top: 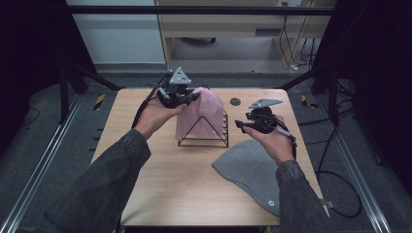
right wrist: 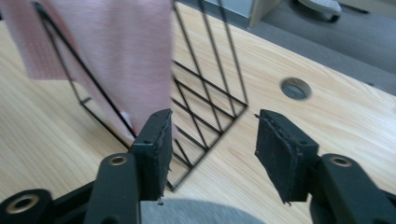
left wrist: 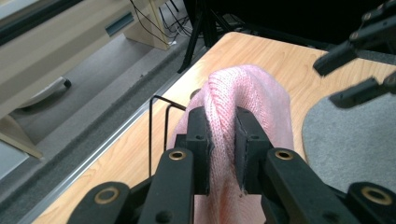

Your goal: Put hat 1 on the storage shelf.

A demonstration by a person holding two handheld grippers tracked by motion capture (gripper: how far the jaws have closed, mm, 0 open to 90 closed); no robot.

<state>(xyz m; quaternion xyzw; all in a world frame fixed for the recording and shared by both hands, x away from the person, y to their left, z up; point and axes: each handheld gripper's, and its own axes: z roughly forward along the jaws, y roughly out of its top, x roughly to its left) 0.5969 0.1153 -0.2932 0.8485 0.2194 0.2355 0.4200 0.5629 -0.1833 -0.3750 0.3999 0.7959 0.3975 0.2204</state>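
Nearest, at five o'clock, a grey hat point(top: 252, 167) lies flat on the table point(top: 165, 189). The right gripper point(top: 241, 125) hangs above it, open and empty. Farther, at twelve, the left gripper point(top: 190, 97) pinches the pink hat point(top: 201, 114) draped over the wire rack point(top: 204, 133); a sideways tug could tip that rack.

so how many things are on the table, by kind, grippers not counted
knit hats: 2, a pink hat draped on the rack and a grey hat lying flat
wire racks: 1, the black wire rack
total: 3
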